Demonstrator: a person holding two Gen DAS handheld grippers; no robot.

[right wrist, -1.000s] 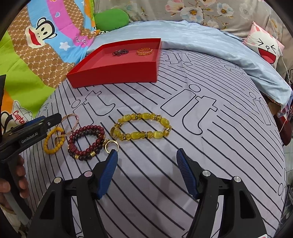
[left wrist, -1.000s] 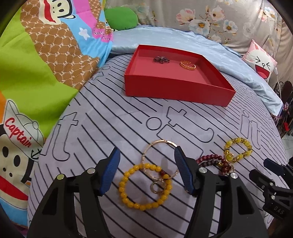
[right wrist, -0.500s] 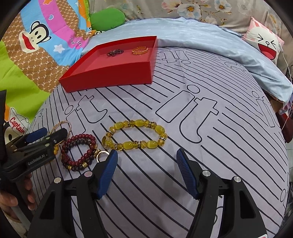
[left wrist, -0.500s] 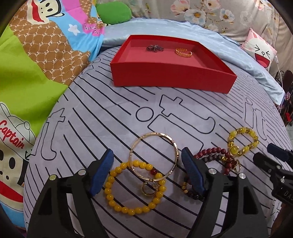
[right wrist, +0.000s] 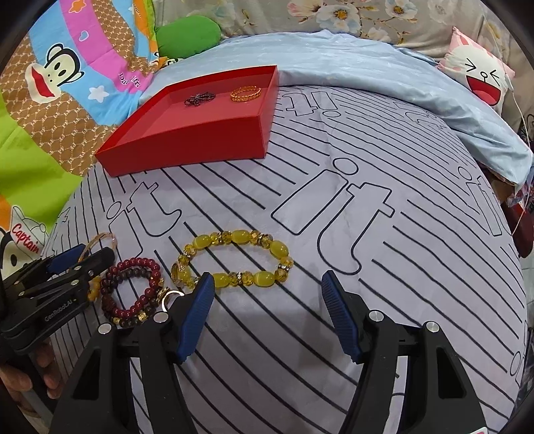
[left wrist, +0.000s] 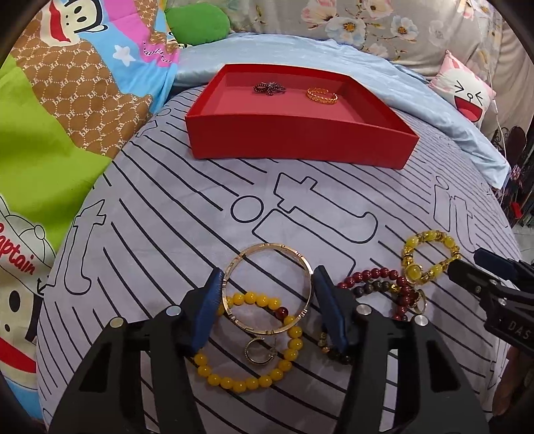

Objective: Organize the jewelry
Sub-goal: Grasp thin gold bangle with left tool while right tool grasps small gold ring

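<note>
My left gripper (left wrist: 267, 283) has its blue pads against both sides of a gold bangle (left wrist: 267, 257) lying on the striped bedspread. The bangle overlaps a yellow bead bracelet (left wrist: 250, 360) and a small gold ring (left wrist: 258, 350). A dark red bead bracelet (left wrist: 370, 278) and a yellow stone bracelet (left wrist: 430, 257) lie to the right. The red tray (left wrist: 300, 140) at the back holds a dark brooch (left wrist: 268, 88) and a gold band (left wrist: 322, 95). My right gripper (right wrist: 267, 293) is open, just short of the yellow stone bracelet (right wrist: 233, 263). The left gripper (right wrist: 66, 267) shows at the left of the right wrist view.
A light blue quilt (right wrist: 367, 73) and a pink face pillow (right wrist: 480, 76) lie behind the tray (right wrist: 187, 137). A cartoon blanket (left wrist: 66, 100) and green cushion (left wrist: 197, 23) are at the left. The bed drops off at the right edge.
My left gripper moved forward and closed its fingers onto the gold bangle. The right gripper moved closer to the yellow stone bracelet and stayed open.
</note>
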